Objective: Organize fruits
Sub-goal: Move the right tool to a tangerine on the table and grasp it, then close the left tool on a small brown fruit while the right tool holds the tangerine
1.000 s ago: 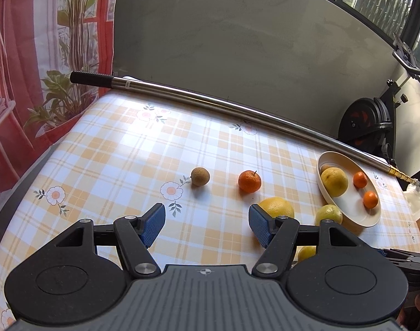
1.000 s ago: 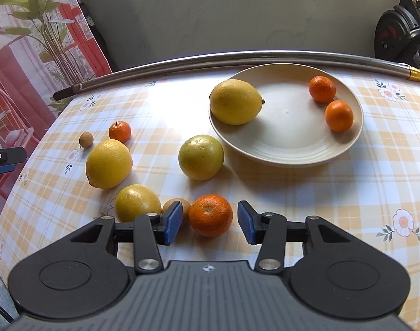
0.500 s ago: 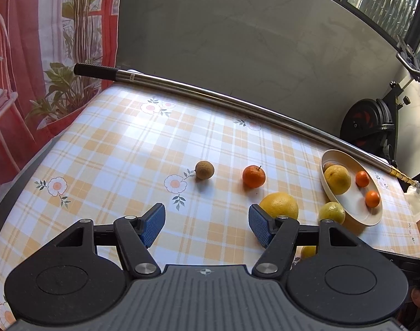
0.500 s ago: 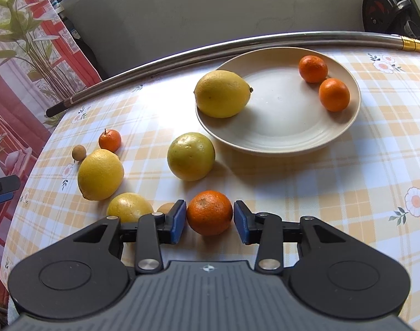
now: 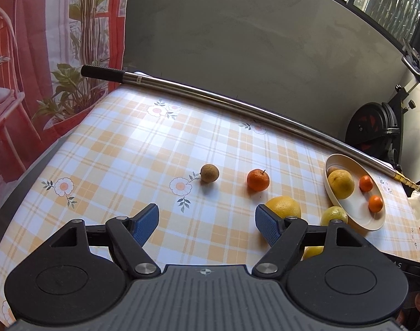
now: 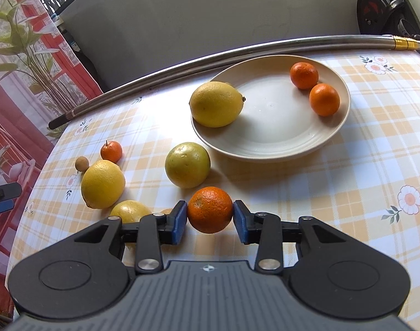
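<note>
My right gripper (image 6: 210,219) is shut on an orange mandarin (image 6: 210,209), both blue pads touching its sides, just above the checked tablecloth. Ahead stands a cream plate (image 6: 276,143) holding a lemon (image 6: 215,104) and two small mandarins (image 6: 304,75). On the cloth to the left lie a green-yellow citrus (image 6: 187,164), a lemon (image 6: 103,184), another yellow fruit (image 6: 131,211), a small stemmed mandarin (image 6: 111,151) and a brown longan (image 6: 81,163). My left gripper (image 5: 207,224) is open and empty over the cloth, short of the longan (image 5: 209,173) and stemmed mandarin (image 5: 258,179).
A long steel pole (image 6: 210,58) lies along the table's far edge behind the plate; it also shows in the left wrist view (image 5: 237,102). A grey wall stands behind it. An exercise bike (image 5: 375,127) is at the far right. The table's left edge drops off near a red curtain.
My right gripper has closed its jaws onto the orange mandarin and lifted it slightly. My left gripper has drawn back a little, still open.
</note>
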`<act>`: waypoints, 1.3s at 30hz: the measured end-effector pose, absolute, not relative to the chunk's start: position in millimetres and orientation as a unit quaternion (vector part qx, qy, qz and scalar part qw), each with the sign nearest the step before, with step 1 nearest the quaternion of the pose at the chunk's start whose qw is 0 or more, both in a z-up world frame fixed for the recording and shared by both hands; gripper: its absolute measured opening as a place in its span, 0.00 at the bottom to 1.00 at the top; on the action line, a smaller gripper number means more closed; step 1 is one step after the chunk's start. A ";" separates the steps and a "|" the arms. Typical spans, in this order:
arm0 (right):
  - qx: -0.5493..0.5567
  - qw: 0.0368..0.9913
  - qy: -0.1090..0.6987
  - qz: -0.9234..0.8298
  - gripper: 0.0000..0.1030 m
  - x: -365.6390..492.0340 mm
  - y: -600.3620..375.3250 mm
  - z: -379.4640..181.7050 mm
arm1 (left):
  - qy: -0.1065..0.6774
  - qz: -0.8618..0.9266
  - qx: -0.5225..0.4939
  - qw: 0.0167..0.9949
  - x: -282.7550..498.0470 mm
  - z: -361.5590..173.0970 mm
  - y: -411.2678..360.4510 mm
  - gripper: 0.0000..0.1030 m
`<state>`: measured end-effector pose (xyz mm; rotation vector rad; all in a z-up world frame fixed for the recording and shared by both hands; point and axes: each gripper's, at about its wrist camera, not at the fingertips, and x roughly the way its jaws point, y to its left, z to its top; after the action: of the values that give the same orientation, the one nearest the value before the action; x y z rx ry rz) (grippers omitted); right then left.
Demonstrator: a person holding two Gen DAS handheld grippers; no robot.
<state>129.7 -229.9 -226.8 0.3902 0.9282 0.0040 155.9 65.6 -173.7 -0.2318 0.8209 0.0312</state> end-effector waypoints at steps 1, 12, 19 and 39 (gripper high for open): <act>0.186 0.878 0.440 0.002 0.38 129.2 -230.5 -224.1 | 0.396 0.017 -0.114 0.911 156.6 -172.4 66.0 0.78; 0.163 0.907 0.388 -0.011 0.38 137.5 -249.0 -185.5 | 0.344 0.041 -0.092 0.934 184.2 -137.3 71.6 0.87; 0.154 0.912 0.381 -0.013 0.38 139.3 -253.5 -180.6 | 0.333 0.054 -0.024 0.941 208.5 -144.7 63.8 0.87; 0.161 0.905 0.394 -0.022 0.38 147.4 -271.7 -196.9 | 0.391 0.029 0.021 0.920 264.1 -210.4 65.7 0.81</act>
<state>147.4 -271.7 -196.9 0.3320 0.8145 -0.0456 264.1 65.7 -210.4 0.0428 0.8035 0.0592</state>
